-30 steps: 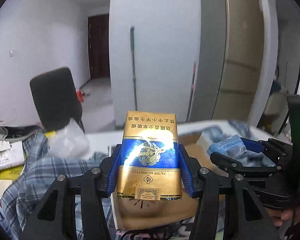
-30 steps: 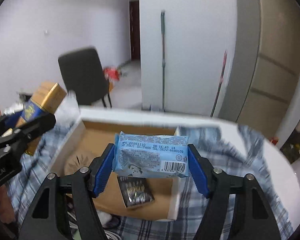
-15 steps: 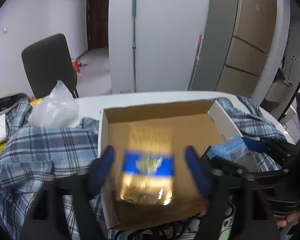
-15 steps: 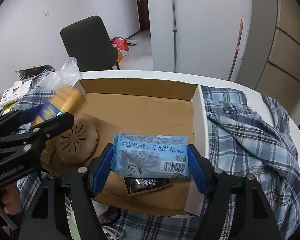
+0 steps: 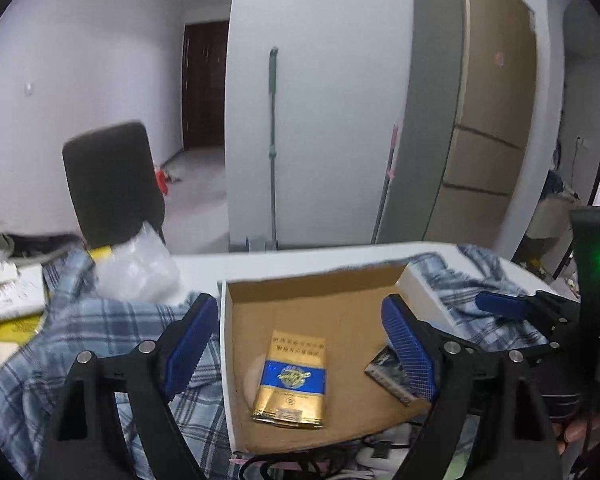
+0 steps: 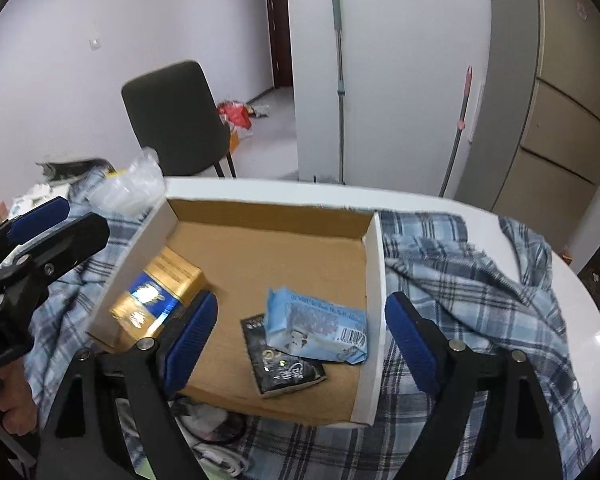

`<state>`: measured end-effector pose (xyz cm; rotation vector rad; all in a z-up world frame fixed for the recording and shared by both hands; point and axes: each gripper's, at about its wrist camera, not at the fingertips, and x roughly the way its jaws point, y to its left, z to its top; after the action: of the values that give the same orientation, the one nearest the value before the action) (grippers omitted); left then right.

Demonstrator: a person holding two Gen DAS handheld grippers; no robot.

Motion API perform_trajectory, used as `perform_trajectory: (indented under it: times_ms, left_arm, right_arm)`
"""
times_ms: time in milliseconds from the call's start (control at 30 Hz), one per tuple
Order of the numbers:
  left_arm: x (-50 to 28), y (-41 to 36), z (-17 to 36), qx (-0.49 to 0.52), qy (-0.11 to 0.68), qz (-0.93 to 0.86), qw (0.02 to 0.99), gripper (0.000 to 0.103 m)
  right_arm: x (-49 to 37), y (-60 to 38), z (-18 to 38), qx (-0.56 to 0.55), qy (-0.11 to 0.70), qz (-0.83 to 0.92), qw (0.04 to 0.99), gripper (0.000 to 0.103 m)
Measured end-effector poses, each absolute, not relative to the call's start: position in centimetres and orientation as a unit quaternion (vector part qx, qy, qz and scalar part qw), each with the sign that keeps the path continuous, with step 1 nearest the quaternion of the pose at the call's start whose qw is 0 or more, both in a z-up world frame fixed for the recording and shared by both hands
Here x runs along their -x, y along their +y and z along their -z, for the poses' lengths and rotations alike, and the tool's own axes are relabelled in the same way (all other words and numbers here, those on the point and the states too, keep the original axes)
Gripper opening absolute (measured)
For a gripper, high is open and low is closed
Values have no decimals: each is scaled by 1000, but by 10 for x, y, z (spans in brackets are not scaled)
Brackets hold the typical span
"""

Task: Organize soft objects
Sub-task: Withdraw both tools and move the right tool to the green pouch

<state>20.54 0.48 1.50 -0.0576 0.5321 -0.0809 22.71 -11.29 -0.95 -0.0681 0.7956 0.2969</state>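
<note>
Your left claw (image 5: 302,346) hangs spread wide and empty above the near end of the cardboard box (image 6: 374,280); your right claw (image 6: 298,334) is just as wide and empty over the same box. Judging by that, both drops look done, so lift each claw straight up and clear of the white box walls before you reach for anything on the checked shirt (image 6: 476,280), so that no finger snags a wall. In the box you have 1 gold-and-blue cigarette pack (image 5: 290,376) lying flat on a round tan pad (image 5: 252,372) near the left wall, 1 pale blue snack packet (image 6: 316,324) near the right wall, and 1 black sachet (image 6: 286,372) partly under it. Farther off on the tabletop (image 6: 260,190) sits 1 clear plastic bag (image 5: 136,268); behind it stands 1 dark chair (image 6: 176,120).
</note>
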Motion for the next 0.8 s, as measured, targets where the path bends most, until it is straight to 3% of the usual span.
perform_trajectory:
  times_ms: [467, 800]
  left_arm:
    - [-98, -7, -82, 14, 163, 63, 984, 86]
    - [-59, 14, -23, 19, 206, 67, 976, 86]
  right_arm:
    - [-137, -117, -47, 51, 322, -194, 925, 85]
    - [-108, -120, 1, 94, 375, -219, 896, 85]
